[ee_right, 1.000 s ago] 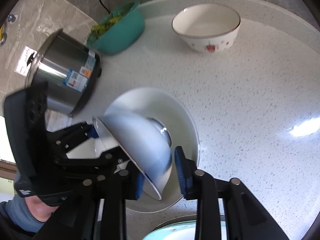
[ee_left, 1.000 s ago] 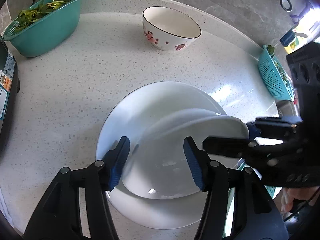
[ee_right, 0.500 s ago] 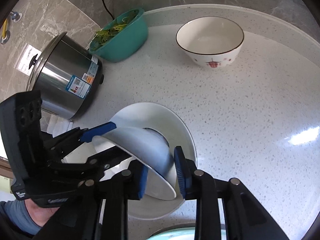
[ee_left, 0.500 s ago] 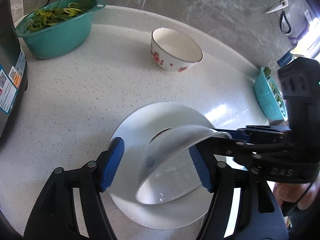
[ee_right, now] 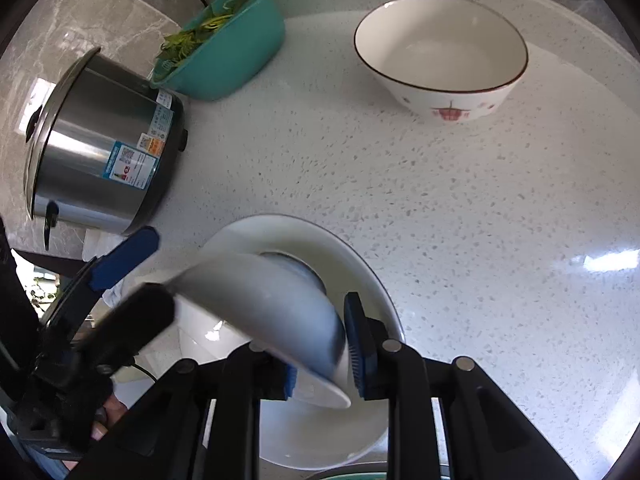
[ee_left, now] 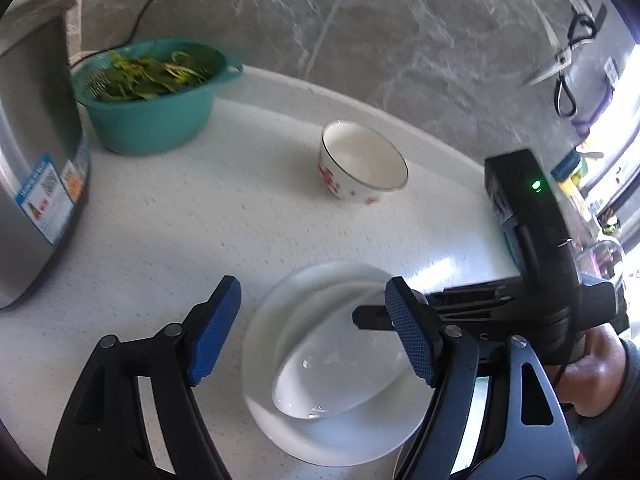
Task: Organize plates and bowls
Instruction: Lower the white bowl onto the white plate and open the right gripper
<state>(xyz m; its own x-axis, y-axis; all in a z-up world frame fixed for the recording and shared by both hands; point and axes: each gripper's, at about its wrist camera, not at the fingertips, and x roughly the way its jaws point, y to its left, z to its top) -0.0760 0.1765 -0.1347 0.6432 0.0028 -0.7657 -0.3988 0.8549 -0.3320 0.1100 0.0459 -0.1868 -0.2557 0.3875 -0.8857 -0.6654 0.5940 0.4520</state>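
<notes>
The right gripper (ee_right: 320, 350) is clamped on the wall of a plain white bowl (ee_right: 272, 300), one blue pad inside the rim and one outside, holding it tilted steeply with its foot low over the white plate (ee_right: 372, 292) that lies on the speckled counter (ee_right: 460, 208) straight ahead of the fingers. The left gripper (ee_left: 312, 332) is spread, its jaws opening, with the bowl below and between them but no pad touching it.

To finish this well, I judge the bowl should be rolled level before release, so its foot meets the plate's centre flat rather than on one edge; glazed ware on glazed ware will likely skid if dropped tilted. The pinch on the thin rim is small, so a slow lowering seems wise, and the left gripper should stay clear of the rim.

Farther ahead of both grippers stands a flowered bowl (ee_right: 444, 60), upright and well apart from the plate, probably the next piece to stack. To the left sit a steel cooker (ee_right: 100, 152) and a teal colander (ee_right: 228, 48) of greens, both out of the way.
</notes>
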